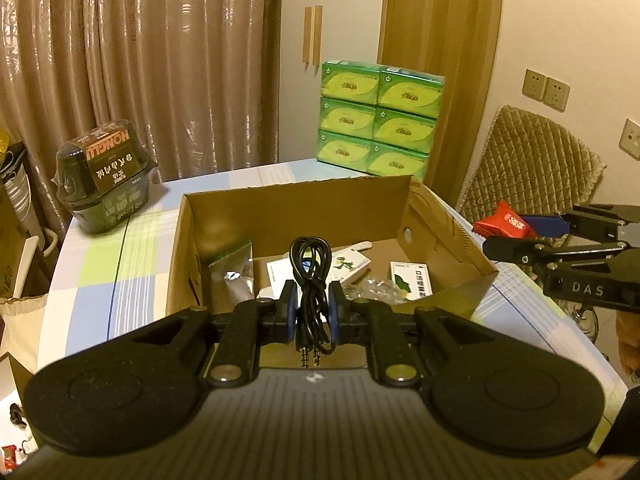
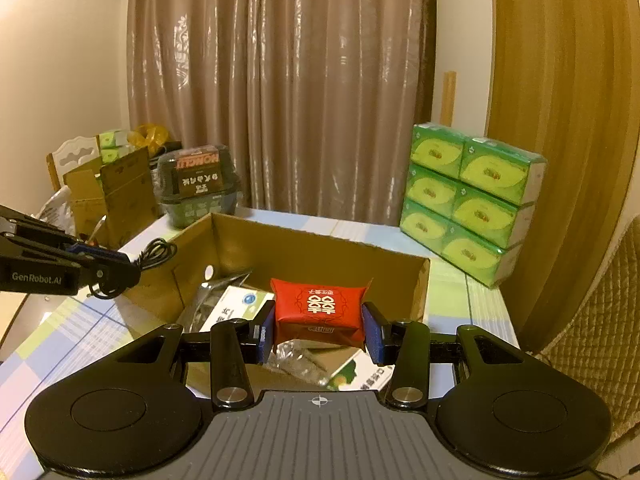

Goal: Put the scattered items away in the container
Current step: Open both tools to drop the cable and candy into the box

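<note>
A: What is the left gripper (image 1: pixel 313 307) doing at the cardboard box (image 1: pixel 298 200)?

B: Its blue pads are pinching a coiled black audio cable (image 1: pixel 310 276) between them, narrow and tight. The loop is sticking up past the fingertips and the two metal plugs are hanging down toward the gripper body. It is hovering at the near wall of the box, with the cable sitting over the box's open top.

A: And the right gripper (image 2: pixel 319 325)?

B: It is clamping a red packet (image 2: pixel 319 308) with white characters, one pad on each short end. The packet is hanging above the box's interior, near the right wall, not touching anything below it. From the left wrist view the same gripper is showing at the box's right side, with the red packet poking out beyond its fingers.

A: What is lying inside the box?

B: A silvery foil pouch (image 1: pixel 234 270) is leaning against the left wall. A white card with green print (image 1: pixel 347 266) is lying near the middle of the floor, a white medicine box (image 1: pixel 412 280) is sitting toward the right wall, and crinkled clear plastic (image 1: pixel 374 289) is lying between them.

A: Anything around the box?

B: It is resting on a table with a checked cloth (image 1: pixel 100 264). A stack of green tissue packs (image 1: pixel 378 120) is standing just behind the box's far right corner, and a dark wrapped tub (image 1: pixel 106 182) is sitting beyond its far left corner. Brown curtains (image 2: pixel 280 80) are hanging behind both.
</note>
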The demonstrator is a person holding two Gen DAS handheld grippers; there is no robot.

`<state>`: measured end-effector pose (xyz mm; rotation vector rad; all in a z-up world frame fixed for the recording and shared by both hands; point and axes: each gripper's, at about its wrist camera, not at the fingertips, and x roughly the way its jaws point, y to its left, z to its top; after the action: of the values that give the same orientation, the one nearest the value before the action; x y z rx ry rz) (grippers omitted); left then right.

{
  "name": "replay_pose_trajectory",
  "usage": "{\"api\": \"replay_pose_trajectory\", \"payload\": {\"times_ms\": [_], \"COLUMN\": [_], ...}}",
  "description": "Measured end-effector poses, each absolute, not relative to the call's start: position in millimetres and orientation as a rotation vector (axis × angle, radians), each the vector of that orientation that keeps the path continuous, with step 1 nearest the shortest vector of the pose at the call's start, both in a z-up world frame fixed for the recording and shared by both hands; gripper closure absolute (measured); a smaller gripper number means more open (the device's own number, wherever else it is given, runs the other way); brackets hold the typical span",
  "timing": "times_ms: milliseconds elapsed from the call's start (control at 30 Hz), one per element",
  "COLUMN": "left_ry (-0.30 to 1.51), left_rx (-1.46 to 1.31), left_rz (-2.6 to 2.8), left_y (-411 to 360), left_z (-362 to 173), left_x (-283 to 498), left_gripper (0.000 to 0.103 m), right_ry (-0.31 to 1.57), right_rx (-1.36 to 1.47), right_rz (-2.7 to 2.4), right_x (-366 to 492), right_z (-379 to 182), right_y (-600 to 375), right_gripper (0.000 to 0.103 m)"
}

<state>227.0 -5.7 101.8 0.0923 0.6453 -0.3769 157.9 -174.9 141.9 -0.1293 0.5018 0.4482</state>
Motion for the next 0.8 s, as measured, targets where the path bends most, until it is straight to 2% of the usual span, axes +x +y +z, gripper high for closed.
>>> {"api": "replay_pose_trajectory", "payload": {"times_ms": [800], "left_ry": [0.712], "left_rx": [0.066], "left_rz": [-0.353], "left_y": [1.2], "left_z": [74.0], "left_x": [296.3], "left_gripper": [0.091], "right_ry": [0.552], "right_rx": [-0.124], "right_rz": [0.428], "right_x": [217.9], "right_z": [123.5], "right_y": [-160.0], "right_gripper": [0.061]}}
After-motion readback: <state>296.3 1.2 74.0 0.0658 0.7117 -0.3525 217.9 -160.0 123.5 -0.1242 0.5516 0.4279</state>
